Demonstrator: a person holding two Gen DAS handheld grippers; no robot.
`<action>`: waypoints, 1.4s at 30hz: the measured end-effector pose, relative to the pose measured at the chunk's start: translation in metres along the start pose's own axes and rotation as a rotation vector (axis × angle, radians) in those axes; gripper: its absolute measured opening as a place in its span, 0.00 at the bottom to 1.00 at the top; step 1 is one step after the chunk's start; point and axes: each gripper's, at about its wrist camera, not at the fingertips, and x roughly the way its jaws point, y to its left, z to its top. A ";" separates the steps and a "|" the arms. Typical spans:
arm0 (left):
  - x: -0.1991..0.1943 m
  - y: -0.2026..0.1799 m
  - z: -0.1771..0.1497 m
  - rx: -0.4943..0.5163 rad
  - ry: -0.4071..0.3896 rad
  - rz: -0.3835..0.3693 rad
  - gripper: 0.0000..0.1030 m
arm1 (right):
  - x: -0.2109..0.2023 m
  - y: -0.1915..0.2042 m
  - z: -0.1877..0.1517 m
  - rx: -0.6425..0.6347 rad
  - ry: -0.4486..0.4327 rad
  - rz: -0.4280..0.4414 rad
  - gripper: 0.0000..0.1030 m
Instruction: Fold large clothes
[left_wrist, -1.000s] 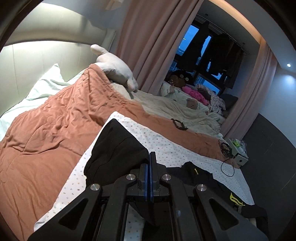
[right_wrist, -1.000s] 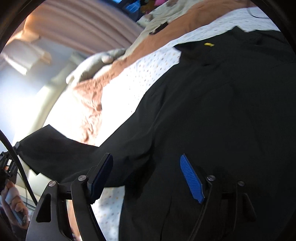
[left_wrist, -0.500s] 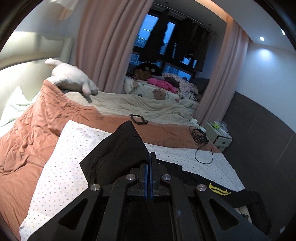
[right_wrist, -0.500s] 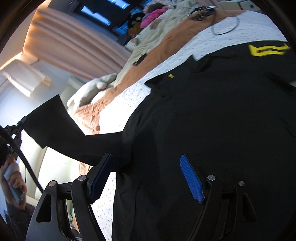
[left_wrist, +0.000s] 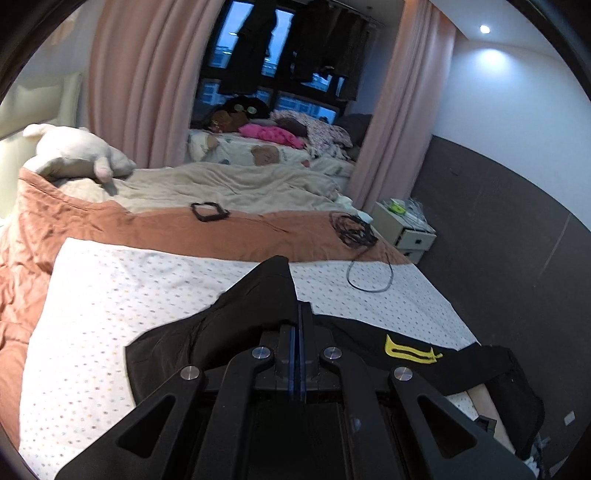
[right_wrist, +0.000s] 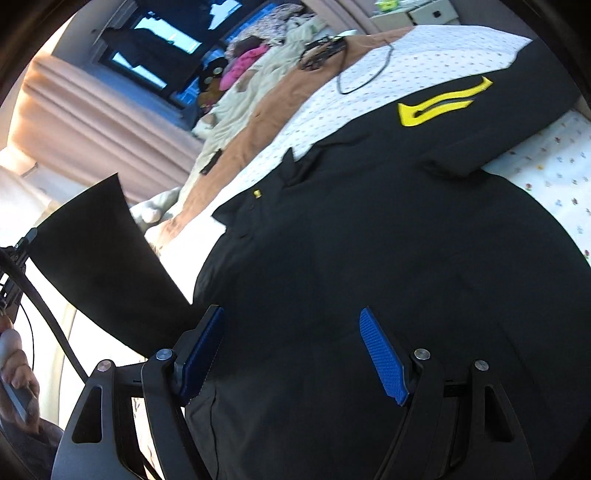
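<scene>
Left sleeve lifted, ready to fold across the black shirt

The left gripper (left_wrist: 300, 314) has its fingers pressed together on the black sleeve (left_wrist: 266, 295), which peaks just beyond them at centre frame; in the right wrist view that sleeve (right_wrist: 99, 266) hangs raised at the left edge. The black shirt (right_wrist: 369, 240) lies flat on the dotted sheet (left_wrist: 129, 295) on the bed, collar toward the upper left of the right view, its long axis running from there to the lower right, yellow logo (right_wrist: 439, 103) at upper right. The right gripper (right_wrist: 291, 347) hovers over the body with fingers spread, pinching nothing. The fold probably runs rightward over the torso, so the left hand leads. A black cable (left_wrist: 369, 273) lies beyond the shirt, apparently clear of the fold.
</scene>
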 end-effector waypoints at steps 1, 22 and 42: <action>0.010 -0.005 -0.004 0.003 0.017 -0.011 0.03 | -0.005 -0.004 0.000 0.014 0.000 0.001 0.72; 0.132 -0.028 -0.155 -0.158 0.350 -0.226 1.00 | -0.036 -0.047 0.005 0.166 -0.058 -0.013 0.72; -0.031 0.119 -0.200 -0.444 0.038 0.124 1.00 | 0.022 0.044 -0.006 -0.231 0.012 -0.131 0.72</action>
